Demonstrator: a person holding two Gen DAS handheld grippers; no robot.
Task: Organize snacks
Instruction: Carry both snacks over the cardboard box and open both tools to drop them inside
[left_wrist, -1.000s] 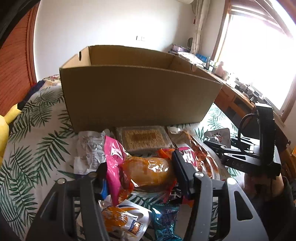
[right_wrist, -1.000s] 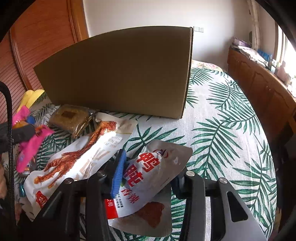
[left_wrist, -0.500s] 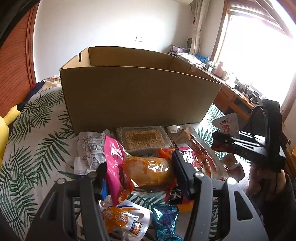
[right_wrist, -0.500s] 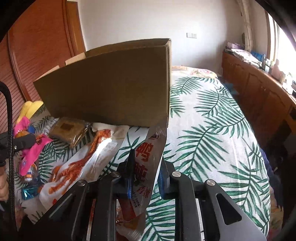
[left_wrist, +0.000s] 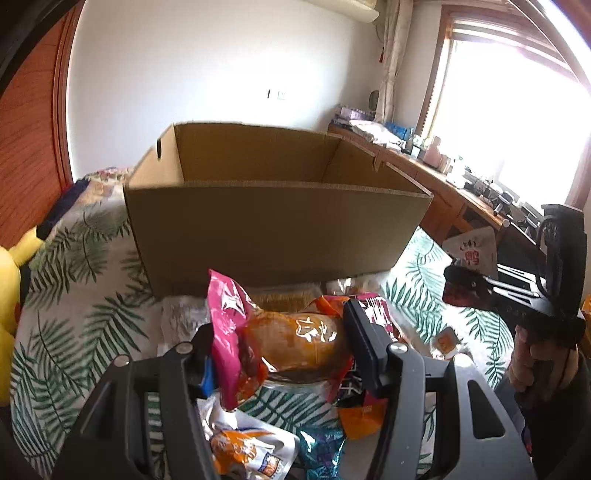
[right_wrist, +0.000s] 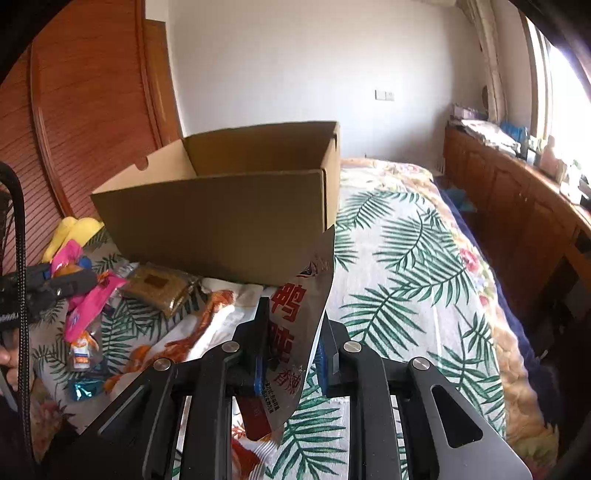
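An open cardboard box (left_wrist: 277, 236) (right_wrist: 221, 229) stands on the palm-leaf bedcover (right_wrist: 406, 258). My left gripper (left_wrist: 284, 343) is shut on an orange bun packet with pink ends (left_wrist: 295, 339), held just in front of the box. That same gripper (right_wrist: 62, 284) and its packet's pink end (right_wrist: 88, 295) appear at the left of the right wrist view. My right gripper (right_wrist: 293, 325) is shut on a silver pouch with red characters (right_wrist: 295, 314), which hangs upright near the box's right corner. In the left wrist view, the right gripper (left_wrist: 458, 288) carries the pouch (left_wrist: 472, 251) clear of the bed.
Loose snacks lie before the box: a chicken-feet packet (right_wrist: 192, 339), a brown pack (right_wrist: 159, 288), a small orange-and-white pack (left_wrist: 240, 450), a blue wrapper (left_wrist: 321, 450). A yellow plush (left_wrist: 7, 295) sits left. A wooden desk (right_wrist: 517, 192) runs along the right.
The right gripper closed on the silver pouch and lifted it off the bedcover, so it now stands on edge. The left gripper kept its hold and rose slightly with the bun packet.
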